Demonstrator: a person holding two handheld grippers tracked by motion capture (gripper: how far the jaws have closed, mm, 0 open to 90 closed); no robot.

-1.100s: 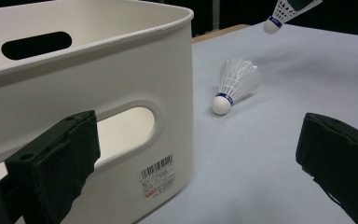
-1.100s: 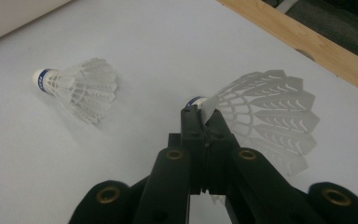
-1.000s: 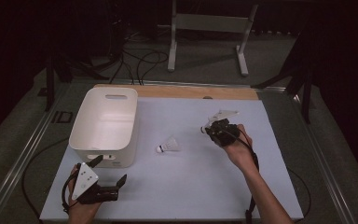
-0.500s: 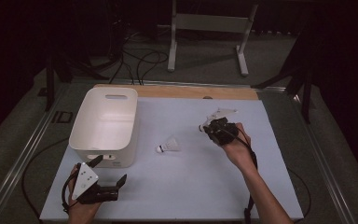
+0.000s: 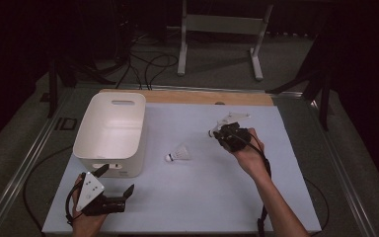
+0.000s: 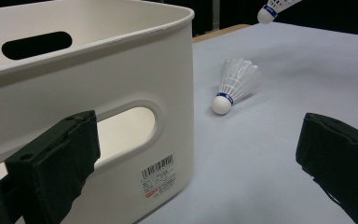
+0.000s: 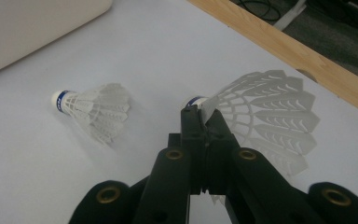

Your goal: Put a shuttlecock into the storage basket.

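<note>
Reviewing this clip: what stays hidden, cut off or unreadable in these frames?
- White bin: the floor nearest the person is hidden behind its front wall in the high view; in the left gripper view the rim cuts it off.
- Label on the bin: print too small to read.
- Held shuttlecock: the right gripper covers part of its skirt.
- Loose shuttlecock: underside hidden against the table.

Your right hand-held gripper (image 5: pixel 216 131) sits off your raised right forearm, which reaches in from the lower edge and angles up and to the left; its two black jaws are pressed together, pinching the feathered skirt of a shuttlecock (image 7: pixel 265 116). Your left hand-held gripper (image 5: pixel 114 186) lies low at the near left, held level and pointing right, its jaws spread wide apart with nothing between them, the grey plate on top
</note>
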